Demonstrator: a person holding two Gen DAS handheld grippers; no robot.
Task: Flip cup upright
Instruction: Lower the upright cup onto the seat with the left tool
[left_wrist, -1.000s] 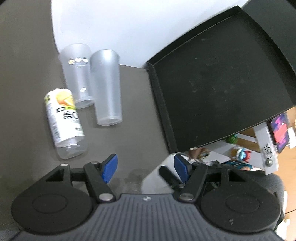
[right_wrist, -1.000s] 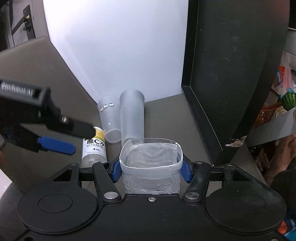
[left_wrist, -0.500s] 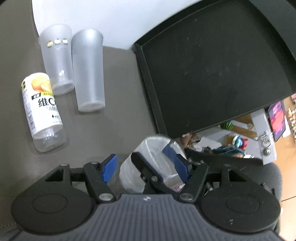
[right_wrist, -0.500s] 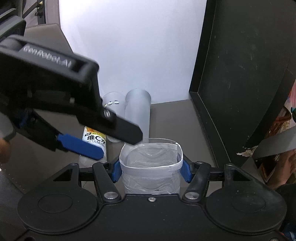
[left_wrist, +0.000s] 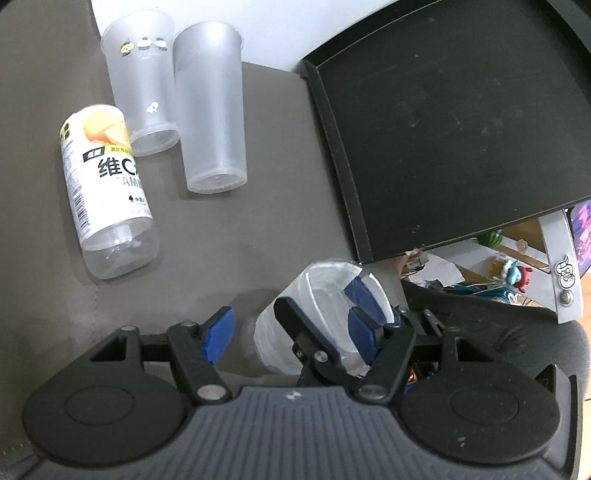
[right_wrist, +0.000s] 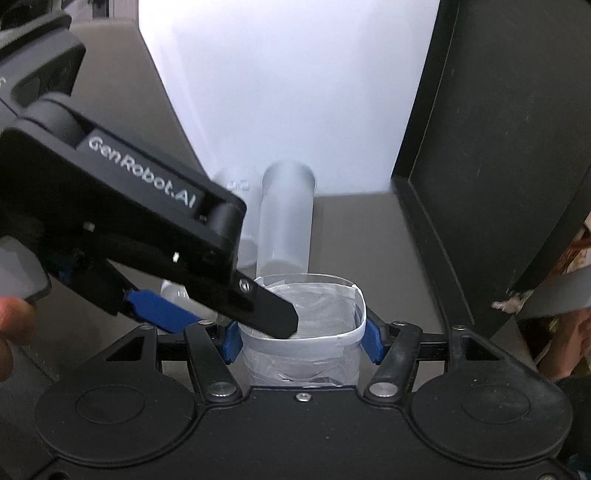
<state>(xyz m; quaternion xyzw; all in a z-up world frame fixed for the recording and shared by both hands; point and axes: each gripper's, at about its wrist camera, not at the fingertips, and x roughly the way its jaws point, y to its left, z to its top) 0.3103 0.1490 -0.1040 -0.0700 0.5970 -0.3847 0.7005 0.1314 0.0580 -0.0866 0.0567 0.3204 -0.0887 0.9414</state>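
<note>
A clear plastic cup (right_wrist: 317, 332) with white tape round its rim sits squeezed between my right gripper's (right_wrist: 301, 338) blue pads, mouth facing forward. In the left wrist view the same cup (left_wrist: 280, 343) lies low at centre, with the right gripper's fingers clamped on it. My left gripper (left_wrist: 290, 338) is open, its blue pads spread on either side of the cup without touching it. In the right wrist view one black left finger (right_wrist: 266, 314) reaches over the cup's rim into its mouth.
Two frosted tall cups (left_wrist: 212, 107) stand mouth-down on the grey table, with a vitamin drink bottle (left_wrist: 107, 188) lying beside them. A large black tray (left_wrist: 443, 122) sits to the right. A white wall panel (right_wrist: 288, 85) stands behind the cups.
My left gripper has moved in over the held cup; one finger now reaches into its mouth. The right gripper stays shut on the cup, almost still.
</note>
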